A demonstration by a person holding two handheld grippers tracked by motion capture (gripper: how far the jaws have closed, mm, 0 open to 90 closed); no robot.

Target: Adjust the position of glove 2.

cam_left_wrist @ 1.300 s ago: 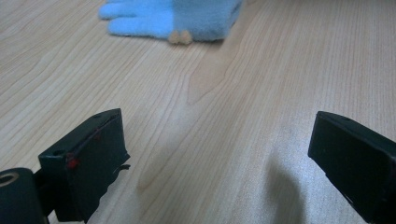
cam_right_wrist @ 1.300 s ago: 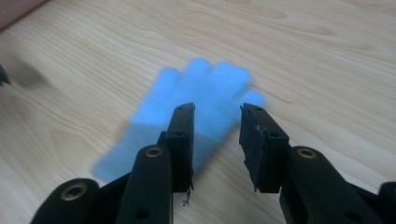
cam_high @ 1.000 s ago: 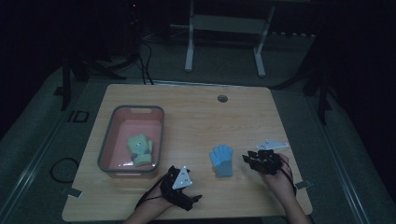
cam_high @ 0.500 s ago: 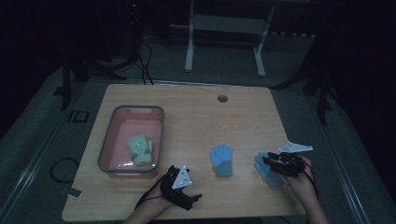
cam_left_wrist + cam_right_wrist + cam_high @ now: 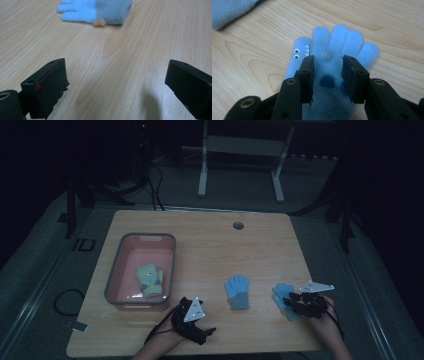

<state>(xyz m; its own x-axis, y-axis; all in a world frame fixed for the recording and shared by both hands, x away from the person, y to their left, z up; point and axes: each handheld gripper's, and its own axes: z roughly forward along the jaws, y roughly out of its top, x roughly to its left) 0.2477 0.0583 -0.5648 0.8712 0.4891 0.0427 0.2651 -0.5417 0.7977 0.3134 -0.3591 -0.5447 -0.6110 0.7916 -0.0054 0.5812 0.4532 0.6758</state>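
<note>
Sorting small gloves into bin, we judge: one green fleece glove (image 5: 150, 280) already in pink plastic bin w/ grey rim (image 5: 116, 270), left of frame. Two left on light wood table (image 5: 210, 245): blue-and-grey fleece glove (image 5: 237, 292) at centre, light blue fleece monster glove w/ googly eyes (image 5: 337, 50) lower right. Our right gripper (image 5: 326, 62) over monster glove, jaws apart, just been opening, palm btwn them, not clamped. Our left gripper (image 5: 197, 322) bottom centre, jaws wide apart, nothing btwn; blue-and-grey glove beyond it.
</note>
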